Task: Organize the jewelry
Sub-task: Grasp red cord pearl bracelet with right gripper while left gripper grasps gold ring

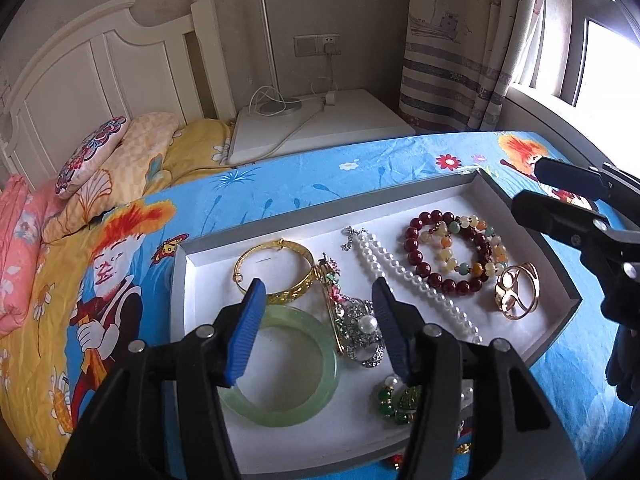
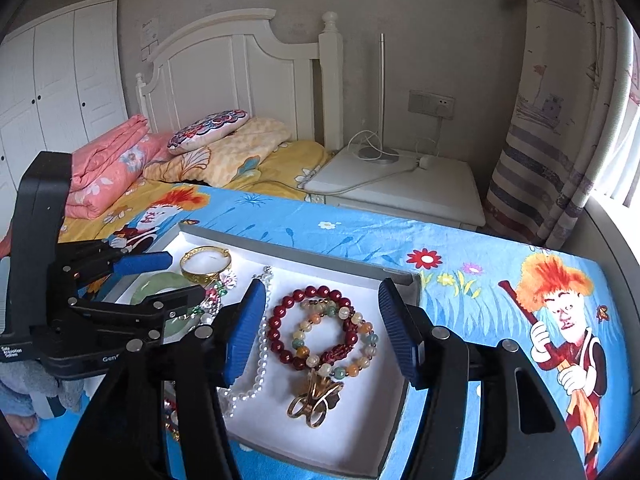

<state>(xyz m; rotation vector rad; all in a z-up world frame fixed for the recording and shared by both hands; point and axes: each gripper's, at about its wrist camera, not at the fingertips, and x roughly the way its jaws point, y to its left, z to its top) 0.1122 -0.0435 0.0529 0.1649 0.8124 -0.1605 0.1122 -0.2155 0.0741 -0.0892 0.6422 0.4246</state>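
Shallow grey-walled tray with white flat lining [image 1: 188,280] sits on a surface covered by a blue cartoon-print cotton sheet [image 1: 360,184]; whether that surface is a desk or the bed, cannot tell. Left tool [image 1: 318,330], black plastic arms with ribbed blue rubber pads, hangs over the tray's near-left part, jaws spread wide, holding nothing. Under it lies a smooth translucent pale-green jade bangle [image 1: 320,376], thick round ring, flat on the lining. Just behind it, an engraved shiny gold metal bangle [image 1: 296,280], open oval. Between the pads, a silver rhinestone brooch with a pearl [image 1: 362,332] next to a thin gold pin with pink and green enamel bits [image 1: 332,280]. Green glass-bead charm with a small pearl [image 1: 394,398] sits near the right pad. White pearl strand [image 1: 416,280], doubled, runs diagonally across the tray middle, silver clasp at its far end. Right tool [image 2: 322,330], same build, is also released and wide apart, over the tray's right part, framing a dark-red round-bead bracelet [image 2: 280,312] that overlaps a mixed yellow, green and amber stone-bead bracelet [image 2: 360,328]. Polished gold looped scarf ring [image 2: 314,400] touches the bracelets on the near side. White wooden headboard [image 2: 240,60], pink folded quilt [image 2: 108,164], white nightstand [image 2: 400,188] and striped curtain [image 2: 552,152] are behind.
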